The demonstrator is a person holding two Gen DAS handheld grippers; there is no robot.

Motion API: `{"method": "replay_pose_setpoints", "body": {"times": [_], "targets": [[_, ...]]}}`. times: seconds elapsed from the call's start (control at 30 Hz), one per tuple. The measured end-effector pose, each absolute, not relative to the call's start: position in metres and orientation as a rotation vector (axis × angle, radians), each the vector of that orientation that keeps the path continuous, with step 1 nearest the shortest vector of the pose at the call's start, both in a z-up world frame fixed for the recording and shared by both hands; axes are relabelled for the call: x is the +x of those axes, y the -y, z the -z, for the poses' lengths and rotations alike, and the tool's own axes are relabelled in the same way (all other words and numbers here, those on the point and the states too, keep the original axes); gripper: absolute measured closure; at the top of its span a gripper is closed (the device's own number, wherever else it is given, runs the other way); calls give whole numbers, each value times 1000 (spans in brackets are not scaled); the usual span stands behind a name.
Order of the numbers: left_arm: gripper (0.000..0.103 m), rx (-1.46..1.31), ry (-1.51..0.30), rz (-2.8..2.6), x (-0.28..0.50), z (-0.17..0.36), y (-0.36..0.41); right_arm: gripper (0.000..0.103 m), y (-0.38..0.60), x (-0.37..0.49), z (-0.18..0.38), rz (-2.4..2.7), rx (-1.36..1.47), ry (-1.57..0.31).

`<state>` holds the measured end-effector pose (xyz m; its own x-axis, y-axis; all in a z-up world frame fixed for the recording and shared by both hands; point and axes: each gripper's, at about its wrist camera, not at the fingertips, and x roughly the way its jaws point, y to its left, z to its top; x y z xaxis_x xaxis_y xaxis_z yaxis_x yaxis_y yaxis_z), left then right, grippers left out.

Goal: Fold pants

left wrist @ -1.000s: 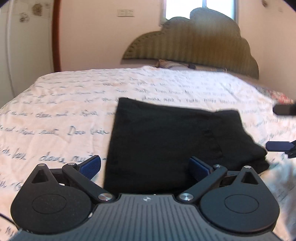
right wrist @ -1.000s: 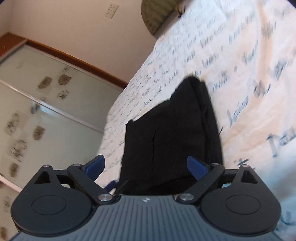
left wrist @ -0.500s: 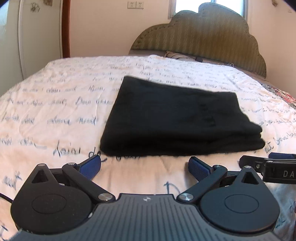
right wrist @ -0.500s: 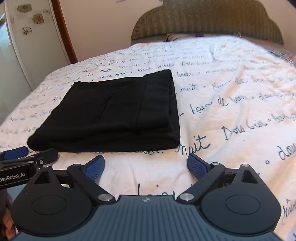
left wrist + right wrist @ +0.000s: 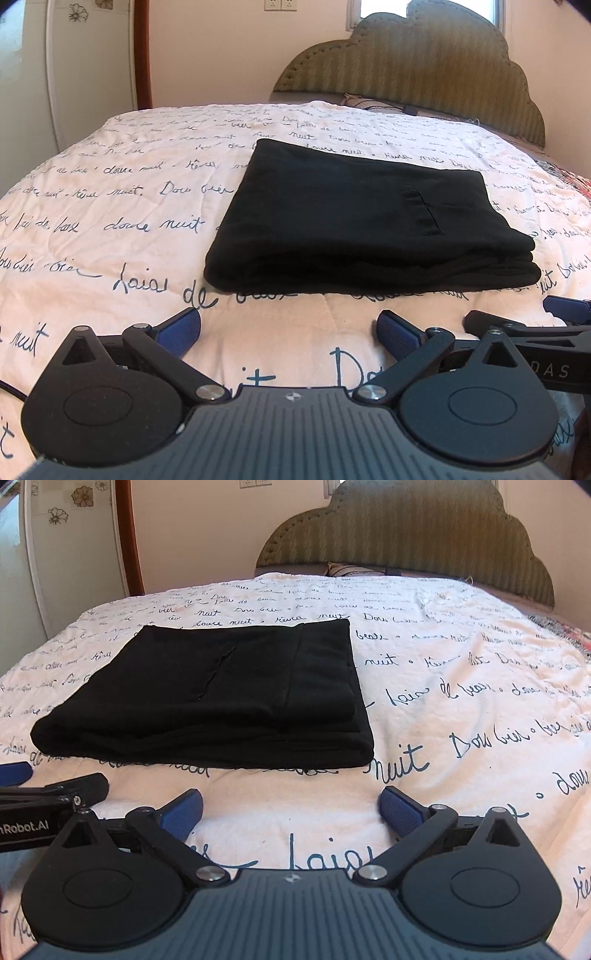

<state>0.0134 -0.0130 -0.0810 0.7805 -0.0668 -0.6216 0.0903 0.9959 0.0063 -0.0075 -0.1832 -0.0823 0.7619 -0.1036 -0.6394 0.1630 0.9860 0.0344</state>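
Black pants (image 5: 354,221) lie folded into a flat rectangle on the bed; they also show in the right wrist view (image 5: 221,694). My left gripper (image 5: 290,332) is open and empty, held back from the pants' near edge. My right gripper (image 5: 291,810) is open and empty, also short of the near edge. The right gripper's fingers (image 5: 517,325) show at the right of the left wrist view; the left gripper's fingers (image 5: 55,786) show at the left of the right wrist view.
The bed has a white cover with blue script (image 5: 110,206). A padded green headboard (image 5: 424,62) and a pillow (image 5: 343,568) stand at the far end. A wardrobe door (image 5: 62,554) stands at the left.
Both grippers have pulled back from the folded pants toward the foot of the bed and levelled out. The pants lie still.
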Motion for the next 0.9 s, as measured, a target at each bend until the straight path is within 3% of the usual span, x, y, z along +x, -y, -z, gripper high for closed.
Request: {"method": "replay_pose_setpoints", "body": {"times": [0.9], "targets": [[0,21,-670,81,6,83,10,0,183,-11,85,144,87,-673]]}}
